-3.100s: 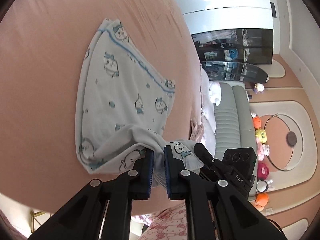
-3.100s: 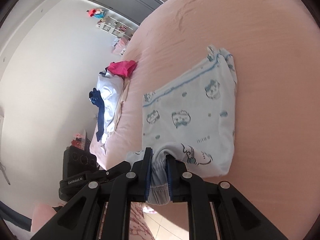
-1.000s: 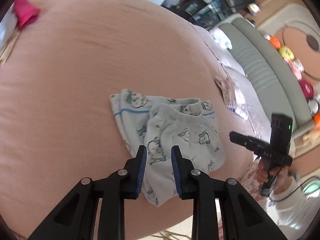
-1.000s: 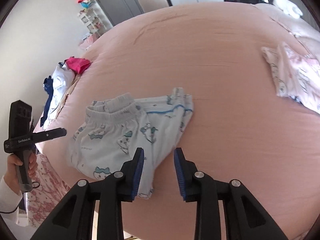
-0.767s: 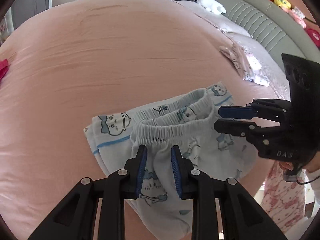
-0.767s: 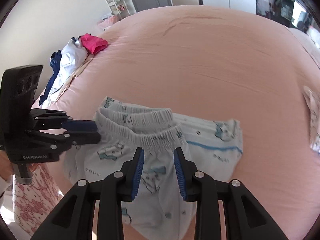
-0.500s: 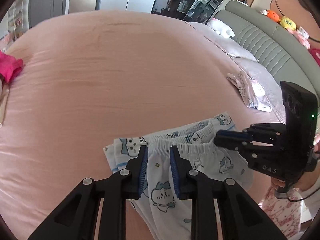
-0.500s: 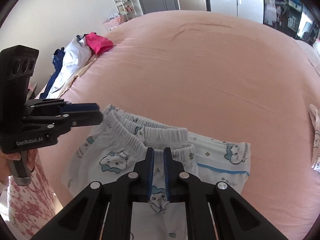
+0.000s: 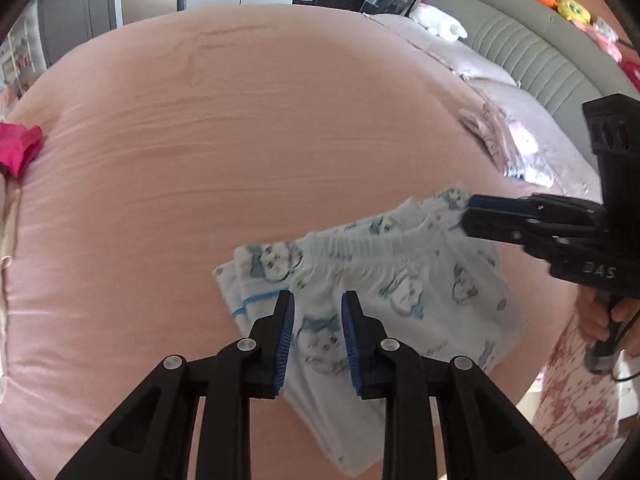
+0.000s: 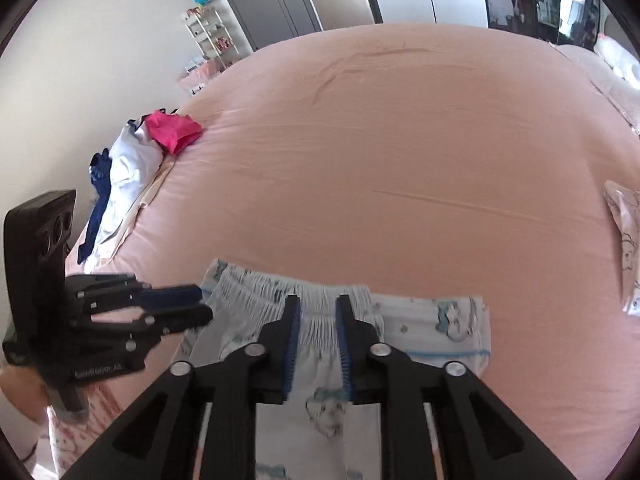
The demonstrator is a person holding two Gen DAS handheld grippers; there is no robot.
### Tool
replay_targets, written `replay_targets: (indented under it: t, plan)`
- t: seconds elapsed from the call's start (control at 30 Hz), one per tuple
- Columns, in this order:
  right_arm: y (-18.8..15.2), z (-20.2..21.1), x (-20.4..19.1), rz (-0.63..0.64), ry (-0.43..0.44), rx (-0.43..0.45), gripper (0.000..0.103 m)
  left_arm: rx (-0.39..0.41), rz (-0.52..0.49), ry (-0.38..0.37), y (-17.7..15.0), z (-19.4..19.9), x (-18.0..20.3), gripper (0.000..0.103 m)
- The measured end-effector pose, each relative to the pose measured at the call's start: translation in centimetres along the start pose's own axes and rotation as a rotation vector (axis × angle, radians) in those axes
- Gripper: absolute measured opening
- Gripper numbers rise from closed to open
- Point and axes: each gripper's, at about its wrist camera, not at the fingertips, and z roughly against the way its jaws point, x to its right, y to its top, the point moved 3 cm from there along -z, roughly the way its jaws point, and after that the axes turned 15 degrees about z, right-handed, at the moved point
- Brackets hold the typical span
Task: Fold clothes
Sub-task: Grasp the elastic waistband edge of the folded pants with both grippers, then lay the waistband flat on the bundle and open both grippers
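Light blue pyjama trousers (image 9: 404, 280) printed with small cartoon animals lie folded near the front edge of the pink bed (image 9: 280, 120), gathered waistband facing away. My left gripper (image 9: 317, 312) hovers open over their left part, cloth showing through the gap. In the right wrist view the trousers (image 10: 436, 328) spread to the right, and my right gripper (image 10: 317, 307) stands open just above the waistband. Each gripper shows in the other's view: the right one (image 9: 468, 214) at the trousers' far right corner, the left one (image 10: 202, 303) at their left end.
A heap of clothes with a bright pink piece (image 10: 172, 130) and a white one (image 10: 132, 160) lies at the bed's left edge. A folded pink-printed garment (image 9: 508, 148) rests on the right side. A grey padded headboard (image 9: 520, 48) stands beyond. A hand (image 9: 600, 320) holds the right gripper.
Three seconds ago both grippers were shut on the lifted trousers; these now lie folded and released. The right gripper's fingers, close together half a second ago, have spread apart.
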Motion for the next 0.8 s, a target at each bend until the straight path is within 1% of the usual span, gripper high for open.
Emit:
replay_targets:
  t: [0.03, 0.1, 0.2, 0.27, 0.33, 0.43, 0.5, 0.57, 0.6, 0.63, 0.67, 0.7, 0.73, 0.8]
  plan:
    - [-1.3, 0.9, -0.3, 0.011, -0.010, -0.006, 0.036, -0.004, 0.011, 0.015, -0.9, 0.4, -0.6, 0.022]
    - [-4.2, 2.0, -0.6, 0.002, -0.033, -0.033, 0.036, -0.030, 0.076, -0.022, -2.8, 1.1, -1.8, 0.022]
    - [-8.8, 3.1, 0.4, -0.092, -0.058, -0.073, 0.036, -0.076, 0.137, -0.126, -5.6, 1.7, -2.2, 0.022]
    - [-11.2, 3.3, 1.1, -0.168, -0.041, -0.092, 0.036, -0.078, 0.106, -0.119, -6.0, 1.3, -1.7, 0.022]
    - [-12.9, 3.4, 1.4, -0.194, -0.031, -0.112, 0.036, -0.080, 0.075, -0.111, -6.5, 0.9, -1.1, 0.022]
    - [-13.4, 3.0, 0.8, -0.141, -0.022, -0.129, 0.036, -0.083, 0.029, -0.100, -7.2, 0.4, -0.2, 0.022]
    - [-13.0, 2.3, -0.1, -0.088, -0.030, -0.146, 0.036, -0.085, -0.002, -0.092, -7.6, 0.0, 0.4, 0.022]
    - [-12.4, 2.0, -0.8, -0.045, -0.022, -0.138, 0.036, -0.087, -0.033, -0.084, -8.0, -0.3, 1.0, 0.021]
    - [-12.2, 1.8, -1.1, -0.037, -0.014, -0.131, 0.033, -0.088, -0.048, -0.080, -8.3, -0.5, 1.3, 0.017]
    - [-12.1, 1.6, -1.2, -0.036, -0.006, -0.130, 0.018, -0.090, -0.062, -0.076, -8.4, -0.6, 1.6, 0.015]
    - [-12.0, 1.3, -1.4, -0.032, -0.003, -0.131, 0.014, -0.091, -0.071, -0.071, -8.3, -0.6, 1.8, 0.011]
    - [-11.9, 1.2, -1.7, -0.015, -0.018, -0.135, 0.013, -0.092, -0.080, -0.065, -8.1, -0.5, 2.0, 0.007]
    - [-11.8, 1.1, -2.1, 0.020, -0.041, -0.143, 0.011, -0.093, -0.096, -0.056, -8.1, -0.3, 2.3, 0.006]
    - [-11.4, 1.3, -3.0, 0.110, -0.105, -0.163, 0.009, -0.095, -0.174, -0.015, -8.2, 0.5, 3.0, 0.005]
